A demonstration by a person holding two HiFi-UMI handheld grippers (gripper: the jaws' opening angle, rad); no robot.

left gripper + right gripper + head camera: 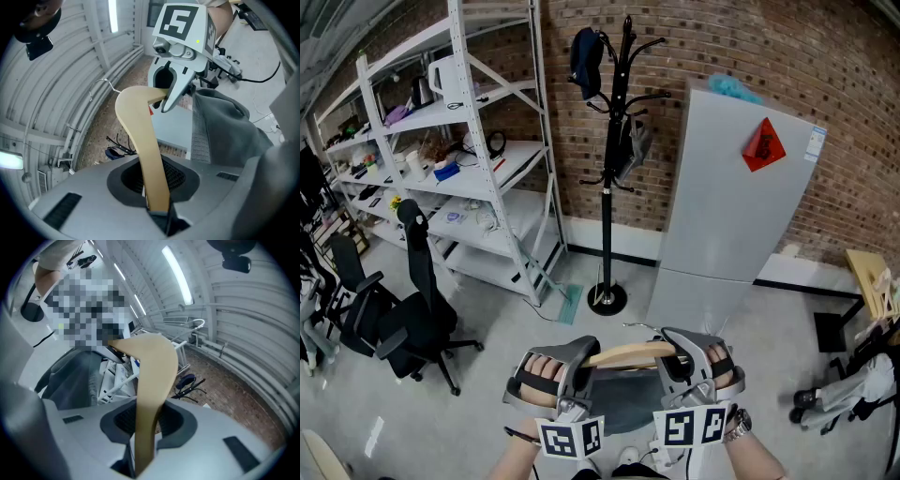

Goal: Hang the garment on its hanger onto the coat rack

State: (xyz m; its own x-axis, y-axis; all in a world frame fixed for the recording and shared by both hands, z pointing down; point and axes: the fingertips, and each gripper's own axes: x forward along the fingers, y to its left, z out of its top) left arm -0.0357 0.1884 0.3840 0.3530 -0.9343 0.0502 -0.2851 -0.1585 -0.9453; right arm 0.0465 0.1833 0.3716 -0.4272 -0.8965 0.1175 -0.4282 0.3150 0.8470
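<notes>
A wooden hanger with a grey garment draped under it is held low in the head view, one gripper on each end. My left gripper is shut on the left arm of the hanger, and my right gripper is shut on the right arm of the hanger. The metal hook points away from me. The black coat rack stands a few steps ahead against the brick wall, apart from the hanger. Grey cloth hangs beside the left jaws.
A dark cap and a grey item hang on the rack. A tall grey cabinet stands right of it, white shelving to its left. A black office chair is at the left.
</notes>
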